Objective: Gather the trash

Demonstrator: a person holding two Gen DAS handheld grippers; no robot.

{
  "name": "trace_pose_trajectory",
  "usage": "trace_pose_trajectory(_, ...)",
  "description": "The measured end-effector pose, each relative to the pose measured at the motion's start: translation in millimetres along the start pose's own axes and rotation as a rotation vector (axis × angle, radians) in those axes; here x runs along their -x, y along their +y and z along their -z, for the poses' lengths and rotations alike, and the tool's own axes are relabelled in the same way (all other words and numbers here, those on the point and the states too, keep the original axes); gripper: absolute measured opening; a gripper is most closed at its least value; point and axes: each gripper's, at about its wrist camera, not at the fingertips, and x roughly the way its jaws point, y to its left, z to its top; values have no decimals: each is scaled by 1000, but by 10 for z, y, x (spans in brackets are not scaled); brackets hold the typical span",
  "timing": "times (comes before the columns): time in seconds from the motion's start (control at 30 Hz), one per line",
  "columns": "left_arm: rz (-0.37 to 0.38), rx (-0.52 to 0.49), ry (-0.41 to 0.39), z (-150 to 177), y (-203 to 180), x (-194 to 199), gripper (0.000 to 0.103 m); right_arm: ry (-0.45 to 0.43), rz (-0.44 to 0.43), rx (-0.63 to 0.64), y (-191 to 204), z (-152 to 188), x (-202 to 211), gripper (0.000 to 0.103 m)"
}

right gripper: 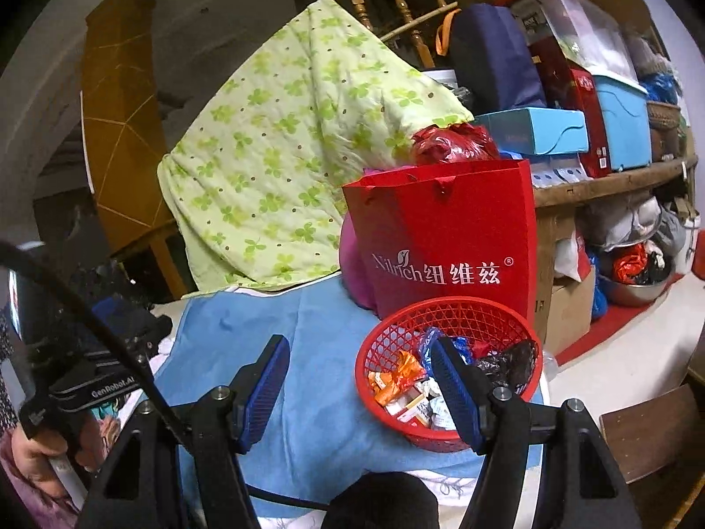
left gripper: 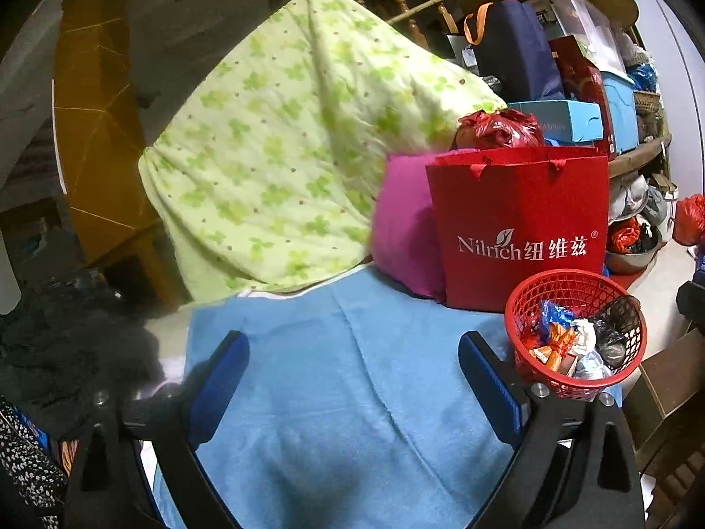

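A red mesh basket [left gripper: 524,304] stands on the blue towel [left gripper: 343,374] at the right, holding several wrappers, crumpled paper and a black bag [left gripper: 573,344]. It also shows in the right wrist view [right gripper: 387,330], with the trash [right gripper: 405,379] inside. My left gripper [left gripper: 352,352] is open and empty over the towel, left of the basket. My right gripper [right gripper: 359,366] is open and empty, its right finger [right gripper: 454,388] in front of the basket.
A red Nilrich paper bag [left gripper: 520,229] and a magenta cushion [left gripper: 405,229] stand behind the basket. A green clover quilt [left gripper: 282,141] drapes at the back. Dark clothing [left gripper: 66,344] lies left. Cluttered shelves [left gripper: 617,101] fill the right. The left gripper body [right gripper: 88,379] shows at left.
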Motion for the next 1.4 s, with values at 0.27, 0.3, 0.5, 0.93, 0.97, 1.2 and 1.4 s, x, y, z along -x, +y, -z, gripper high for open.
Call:
trace_pose_trajectory(0.27,-2,4,-7,21,45,167,96,-15,22,21,139,-46,142,71)
trace_pose_trajectory(0.3,-3,6,-6,18,41,178,96,-17,25,23,159,-48,159,71)
trace_pose_trajectory(0.5,-12,-1,-6,44,31,253,97,-6,37,40,241,-49,210,71)
trace_pose_trajectory(0.93,-19,19,2,87,18,410,98,-3,77,49,301,-24,292,71)
trace_pose_trajectory(0.97,-20,23,2,91,23,413,98,2,75,51,309,-14,281,71)
trace_pose_trajectory(1.2,-9,33,19,141,54,440,98,10,83,65,319,3,255,71)
trace_pose_trajectory(1.4,-16,43,22,174,112,483,98,28,91,83,340,42,206,71)
